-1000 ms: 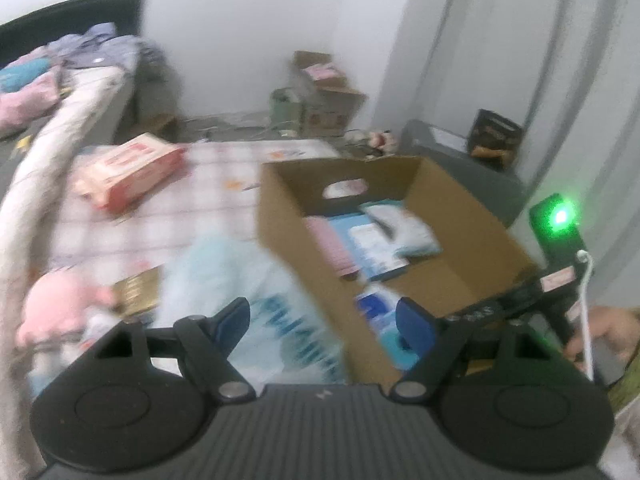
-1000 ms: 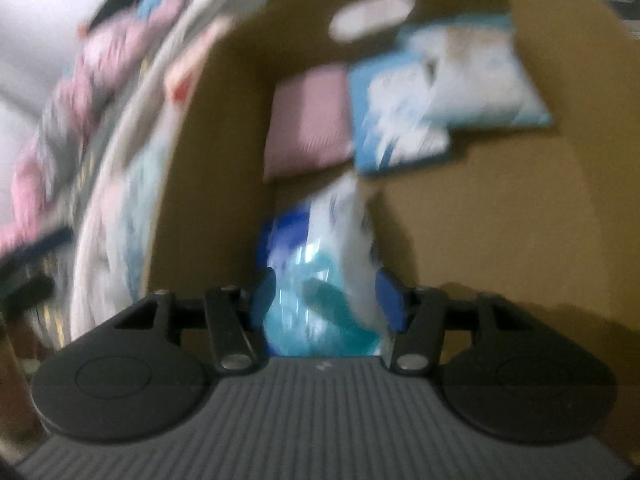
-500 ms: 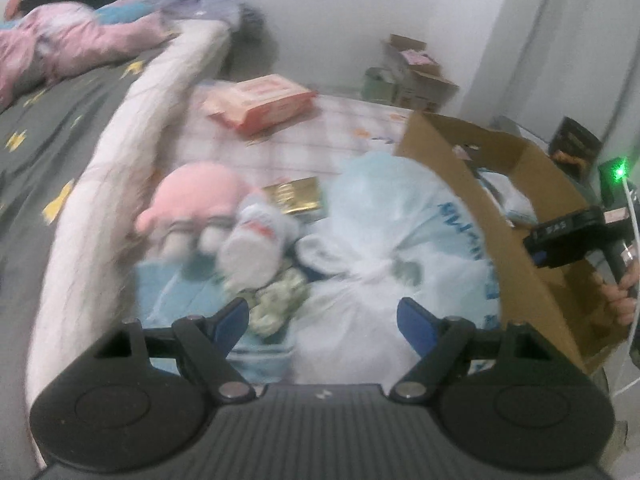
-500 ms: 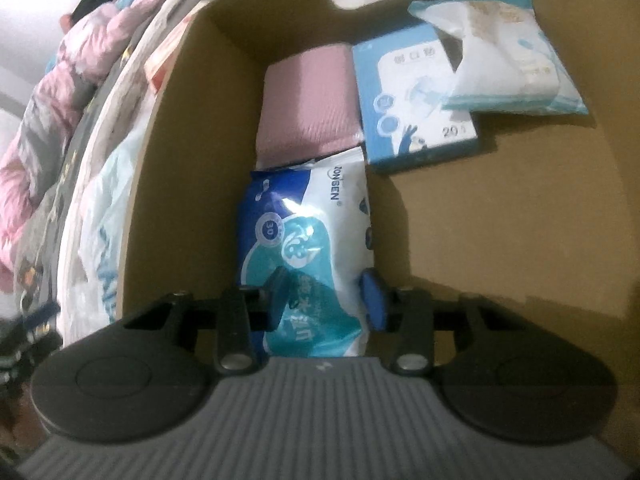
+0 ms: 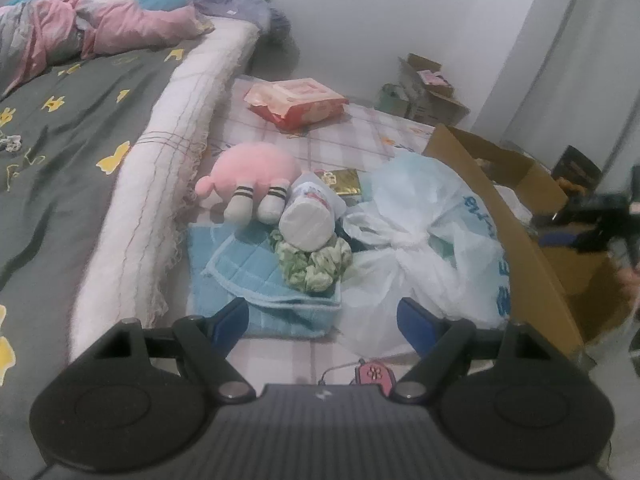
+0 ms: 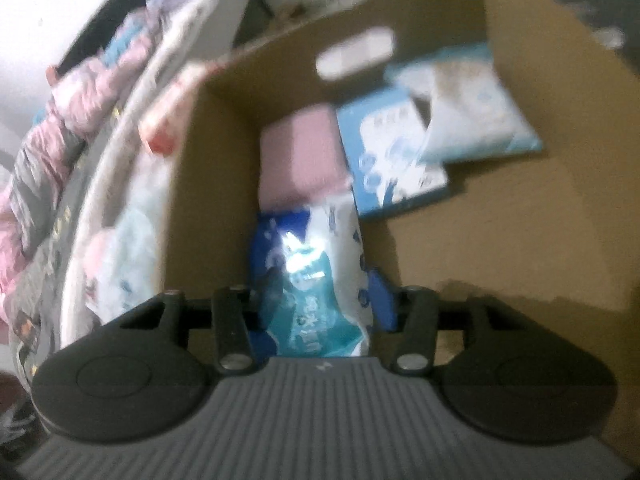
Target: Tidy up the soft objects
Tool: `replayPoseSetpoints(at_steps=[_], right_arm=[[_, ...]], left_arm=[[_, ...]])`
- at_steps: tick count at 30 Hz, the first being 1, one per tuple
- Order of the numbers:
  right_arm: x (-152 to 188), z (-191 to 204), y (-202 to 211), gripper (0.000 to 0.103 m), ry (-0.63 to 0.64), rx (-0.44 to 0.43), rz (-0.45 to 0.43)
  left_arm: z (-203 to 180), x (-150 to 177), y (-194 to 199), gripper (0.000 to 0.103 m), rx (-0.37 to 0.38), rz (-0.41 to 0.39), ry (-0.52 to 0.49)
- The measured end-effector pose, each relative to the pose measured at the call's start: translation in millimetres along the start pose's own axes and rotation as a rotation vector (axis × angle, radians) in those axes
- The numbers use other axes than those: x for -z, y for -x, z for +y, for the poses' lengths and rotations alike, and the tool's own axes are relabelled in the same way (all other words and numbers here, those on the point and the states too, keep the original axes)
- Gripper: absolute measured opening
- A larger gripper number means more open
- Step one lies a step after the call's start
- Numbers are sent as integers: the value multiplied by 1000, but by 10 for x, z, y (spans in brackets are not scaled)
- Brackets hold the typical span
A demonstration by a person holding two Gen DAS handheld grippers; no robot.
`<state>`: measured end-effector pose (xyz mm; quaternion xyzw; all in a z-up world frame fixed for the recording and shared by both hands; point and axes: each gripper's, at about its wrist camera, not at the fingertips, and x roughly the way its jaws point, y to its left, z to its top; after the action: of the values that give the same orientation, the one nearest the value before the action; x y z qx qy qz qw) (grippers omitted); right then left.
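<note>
R claw (image 6: 316,300) down in box (image 6: 520,240), blue pack (image 6: 312,280) betw. the jaws; jaws opening, pads look just off the pack's sides, though blur hides exact contact. Pack lies flat on box floor, tight to near-left wall, end-on to pink pack (image 6: 300,160); probably laid there to keep a neat row and leave the bare R half of floor free. Box pack (image 6: 392,160) and white pouch (image 6: 472,120) stacked at far wall, same logic.

L claw (image 5: 322,316) apart, wide, empty, hanging over the pile on the mat beside the bed (image 5: 80,120): blue cloth (image 5: 260,280), green scrunchie (image 5: 312,264), roll (image 5: 308,220), pink plush (image 5: 252,172), plastic bag (image 5: 420,240) leaning on box's outer wall. Wide jaws prob. set for a bulky soft item; cloth edge nearest.

Vs half a sec ago: R jaws wider, claw pulled back a bit, pack unmoved. L view closer and lower over same pile, cloth now betw. the pads' line; a sec ago was aimed at box.
</note>
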<state>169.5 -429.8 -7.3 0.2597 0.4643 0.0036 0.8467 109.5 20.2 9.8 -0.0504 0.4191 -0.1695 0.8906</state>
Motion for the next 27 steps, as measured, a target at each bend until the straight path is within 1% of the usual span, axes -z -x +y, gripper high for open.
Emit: replayPoseSetpoints(at_steps=[2, 3, 6, 9, 12, 13, 15, 17, 19, 21, 24, 27], right_arm=[[51, 42, 289, 49, 3, -36, -48], [98, 96, 423, 49, 5, -70, -64], [236, 249, 707, 50, 19, -170, -68], [433, 510, 818, 50, 46, -274, -6], [653, 796, 751, 50, 78, -360, 94], [731, 891, 710, 50, 88, -372, 128], [924, 1094, 600, 50, 122, -392, 197], [1164, 1245, 482, 50, 138, -392, 266], [1392, 1350, 357, 50, 146, -381, 330], [1623, 1394, 218, 50, 144, -348, 384], [1902, 1390, 130, 50, 120, -320, 420], [2112, 1358, 1, 50, 86, -287, 438]], left_arm=[[15, 47, 49, 82, 16, 3, -18], [22, 72, 70, 82, 25, 4, -28], [21, 170, 116, 82, 91, 24, -64], [-50, 316, 122, 82, 162, 73, -136], [-156, 507, 101, 82, 196, 104, -210], [-176, 567, 84, 81, 201, 116, -221], [-197, 680, 40, 77, 221, 142, -235], [-189, 771, 11, 72, 234, 159, -249], [-178, 853, 3, 72, 247, 168, -264], [-189, 912, -13, 72, 247, 174, -280], [-237, 988, -49, 71, 237, 178, -322], [-304, 1046, -149, 69, 203, 188, -367]])
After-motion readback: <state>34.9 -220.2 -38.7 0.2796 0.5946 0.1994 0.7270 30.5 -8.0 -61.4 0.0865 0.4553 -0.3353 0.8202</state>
